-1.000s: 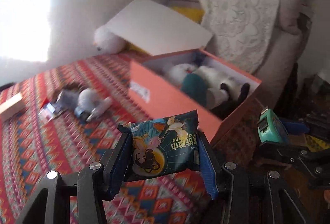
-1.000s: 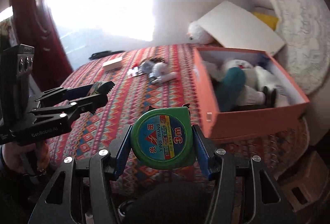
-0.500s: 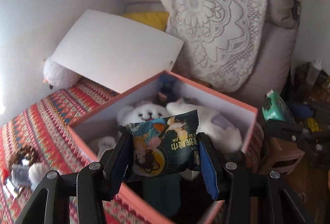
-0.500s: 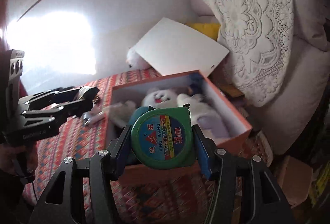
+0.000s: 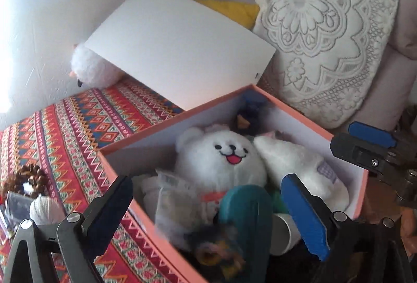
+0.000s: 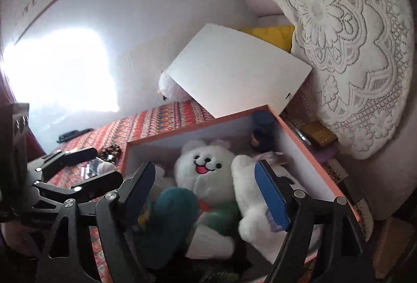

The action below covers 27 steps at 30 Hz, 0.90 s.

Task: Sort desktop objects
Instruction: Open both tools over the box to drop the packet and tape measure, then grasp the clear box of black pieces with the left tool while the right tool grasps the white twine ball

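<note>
Over the orange box (image 5: 166,124), in the left wrist view, the left gripper (image 5: 208,202) hangs with its two fingers wide apart and nothing between them. Below it the box is full of soft toys: a white plush bear (image 5: 221,160) with a pink tongue lies in the middle, a dark plush toy (image 5: 250,116) sits at the far corner, and a teal plush piece (image 5: 245,207) lies at the near side. A blurred snack packet (image 5: 216,251) shows at the near wall of the box, under the gripper; I cannot tell if it rests on the toys or not. A white box lid (image 5: 179,48) leans behind the box, and a small white plush (image 5: 91,69) lies under its left edge on the patterned cloth (image 5: 78,121). On the left edge of the cloth lie some small objects, too blurred to name. The right gripper (image 5: 370,142) shows at the right edge, beside the box. In the right wrist view, the right gripper (image 6: 206,186) is also over the box (image 6: 299,137), fingers apart and empty, with the white bear (image 6: 206,168) between them lower down. A green round shape (image 6: 221,215) lies under the bear; it is blurred, and I cannot say surely it is the tape measure. The left gripper (image 6: 86,165) is at the left, by the near left corner of the box.
</note>
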{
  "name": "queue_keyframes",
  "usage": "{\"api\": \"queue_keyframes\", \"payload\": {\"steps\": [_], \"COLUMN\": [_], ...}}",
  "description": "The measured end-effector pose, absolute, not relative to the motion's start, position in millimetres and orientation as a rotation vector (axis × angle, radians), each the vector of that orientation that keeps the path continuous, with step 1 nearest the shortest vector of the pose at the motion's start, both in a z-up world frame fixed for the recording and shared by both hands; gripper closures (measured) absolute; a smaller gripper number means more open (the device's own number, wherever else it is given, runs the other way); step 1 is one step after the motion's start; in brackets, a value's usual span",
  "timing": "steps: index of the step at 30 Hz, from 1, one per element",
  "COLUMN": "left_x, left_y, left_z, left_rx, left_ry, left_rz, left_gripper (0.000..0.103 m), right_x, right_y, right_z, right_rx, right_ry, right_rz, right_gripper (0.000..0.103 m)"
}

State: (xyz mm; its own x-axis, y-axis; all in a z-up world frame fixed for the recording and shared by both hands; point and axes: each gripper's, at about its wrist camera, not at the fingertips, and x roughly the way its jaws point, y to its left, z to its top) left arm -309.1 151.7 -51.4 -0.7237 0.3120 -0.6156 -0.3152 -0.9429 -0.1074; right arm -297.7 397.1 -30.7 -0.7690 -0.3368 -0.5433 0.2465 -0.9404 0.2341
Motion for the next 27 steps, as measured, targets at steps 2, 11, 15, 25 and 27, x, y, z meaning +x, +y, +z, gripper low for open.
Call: {"api": "queue_keyframes", "payload": {"steps": [2,11,15,25,27], "left_x": [-295.4,-221.5,-189.6,-116.7,-102.9], "left_y": [147.0,123.0,108.6,40.9,24.4], "left_z": [-50.4,-45.3,-45.1,-71.4,-78.9], "left_rx": [-0.94,-0.926,-0.925,-0.998,-1.02], "left_ry": [0.003,0.005,0.006,-0.051,-0.07], "left_rz": [2.641,2.651,2.661,2.724,2.738], "left_gripper": [0.008,0.007,0.007,0.007,0.007], "right_x": [-289.6,-220.0,-185.9,-110.3,-97.5], "right_y": [393.2,369.6,351.1,290.1,274.4], "right_z": [-30.5,-29.1,-29.9,-33.5,-36.9], "right_rx": [0.875,0.945,0.967,0.989,0.995], "right_ry": [-0.211,-0.12,-0.055,0.048,0.061], "right_rz": [-2.687,-2.802,-2.825,-2.783,-2.76], "right_gripper": [0.021,0.017,0.016,0.014,0.014]}}
